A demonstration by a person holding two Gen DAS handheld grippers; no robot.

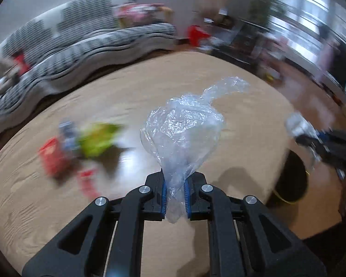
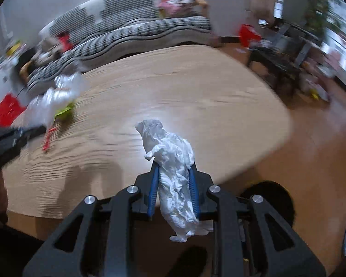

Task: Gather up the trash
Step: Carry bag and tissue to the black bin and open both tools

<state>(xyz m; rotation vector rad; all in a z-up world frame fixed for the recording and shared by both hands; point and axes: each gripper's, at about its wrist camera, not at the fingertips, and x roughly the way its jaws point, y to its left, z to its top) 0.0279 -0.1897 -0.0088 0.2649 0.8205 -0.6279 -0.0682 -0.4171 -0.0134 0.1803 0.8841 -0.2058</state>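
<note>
Looking down your left gripper point(image 1: 175, 191), you have it clamped on a clear bag point(image 1: 182, 133) above the table point(image 1: 150, 92), with wrappers point(image 1: 80, 145) lying left of it. Your right gripper point(image 2: 174, 191) pinches a white tissue point(image 2: 173, 173) over the table's point(image 2: 173, 80) near edge, the bin point(image 2: 272, 198) just beyond.

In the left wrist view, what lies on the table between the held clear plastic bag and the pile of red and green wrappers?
Nothing: bare tabletop separates the clear plastic bag from the wrappers.
</note>
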